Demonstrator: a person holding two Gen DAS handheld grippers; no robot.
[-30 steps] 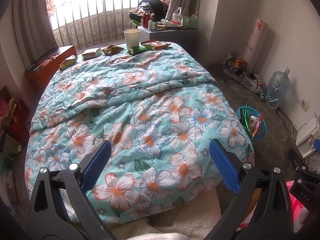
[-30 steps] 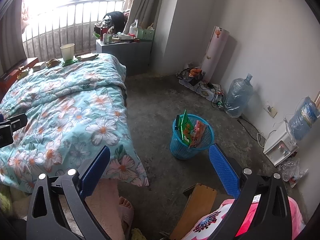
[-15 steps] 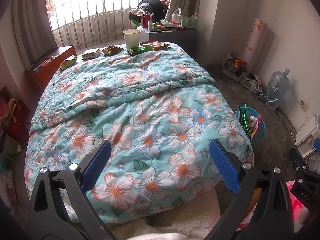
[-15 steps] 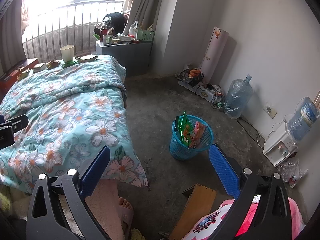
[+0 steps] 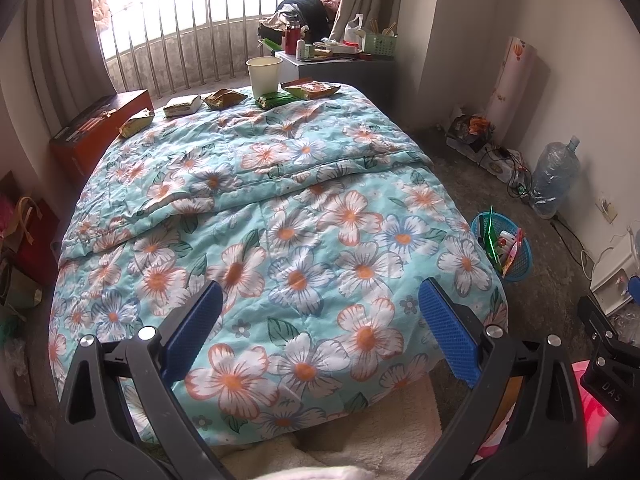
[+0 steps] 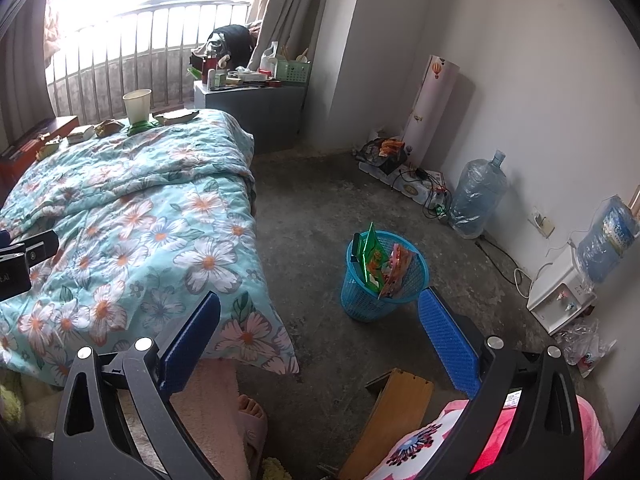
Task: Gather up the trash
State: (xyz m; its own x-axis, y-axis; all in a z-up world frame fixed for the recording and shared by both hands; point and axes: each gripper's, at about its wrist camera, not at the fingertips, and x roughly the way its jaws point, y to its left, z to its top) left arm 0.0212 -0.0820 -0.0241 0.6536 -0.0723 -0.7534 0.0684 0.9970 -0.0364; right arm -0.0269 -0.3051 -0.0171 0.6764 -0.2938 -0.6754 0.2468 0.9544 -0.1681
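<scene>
Trash lies far beyond our two wide, empty jaws: left gripper (image 5: 318, 330), right gripper (image 6: 320, 328). We count five crumpled snack wrappers (image 5: 224, 98) and one white paper cup (image 5: 263, 76) on the floral quilt's (image 5: 280, 216) far end; one blue mesh basket (image 6: 382, 278) stands on the floor.

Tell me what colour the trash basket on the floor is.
Blue; the trash basket shows best in the right wrist view.
</scene>
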